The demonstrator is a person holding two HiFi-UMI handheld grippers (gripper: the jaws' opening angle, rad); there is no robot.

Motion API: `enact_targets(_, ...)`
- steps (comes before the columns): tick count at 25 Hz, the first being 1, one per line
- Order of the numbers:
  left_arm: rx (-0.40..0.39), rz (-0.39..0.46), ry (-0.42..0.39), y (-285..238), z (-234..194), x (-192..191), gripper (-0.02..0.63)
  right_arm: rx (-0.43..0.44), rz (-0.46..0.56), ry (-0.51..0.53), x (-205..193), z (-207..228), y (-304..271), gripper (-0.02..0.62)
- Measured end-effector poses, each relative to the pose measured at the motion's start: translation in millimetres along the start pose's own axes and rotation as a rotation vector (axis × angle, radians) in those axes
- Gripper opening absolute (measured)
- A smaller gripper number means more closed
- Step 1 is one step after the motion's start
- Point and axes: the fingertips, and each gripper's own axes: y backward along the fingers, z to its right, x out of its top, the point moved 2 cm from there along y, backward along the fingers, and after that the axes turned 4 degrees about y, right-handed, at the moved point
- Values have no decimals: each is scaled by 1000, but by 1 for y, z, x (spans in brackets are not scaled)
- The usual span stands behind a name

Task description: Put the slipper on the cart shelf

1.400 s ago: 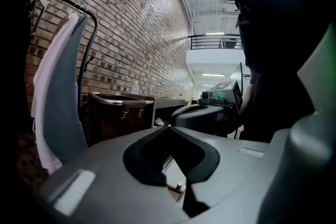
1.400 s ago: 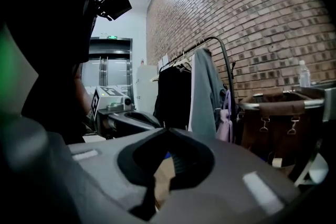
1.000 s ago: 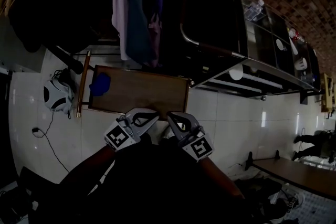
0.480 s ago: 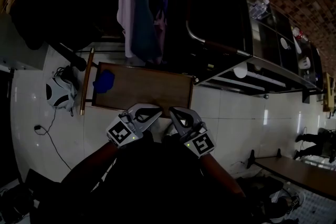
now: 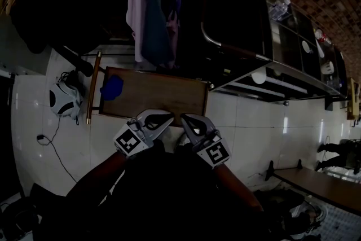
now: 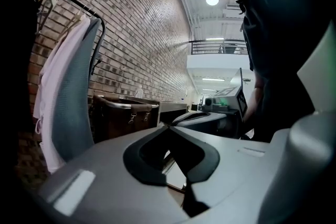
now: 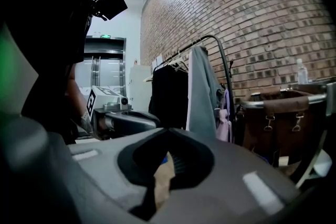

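A blue slipper [image 5: 111, 87] lies on the left end of a low brown cart shelf [image 5: 163, 96] on the white floor. My left gripper [image 5: 162, 117] and right gripper [image 5: 185, 119] are held side by side close to my body, over the shelf's near edge. Both are shut with nothing between the jaws. In the left gripper view the left gripper [image 6: 167, 128] shows closed tips, with the right gripper beside it. In the right gripper view the right gripper [image 7: 168, 130] is closed too; brown shelf and a speck of blue show through its opening.
A clothes rack [image 5: 144, 3] with hanging garments stands behind the shelf. A tall dark bin cart [image 5: 231, 20] and metal shelving [image 5: 293, 76] are at the right. A black-and-white bag [image 5: 61, 101] and a cable [image 5: 48, 141] lie on the floor at the left.
The view has shifted a little, so the shelf sits slightly further right. Both grippers stay shut, close together, and have hardly moved.
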Motion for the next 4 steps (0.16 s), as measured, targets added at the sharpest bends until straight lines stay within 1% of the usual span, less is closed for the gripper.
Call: enact_targets(4, 15, -1, 6, 1, -4, 0, 2, -7, 3, -17, -1, 3, -2, 0)
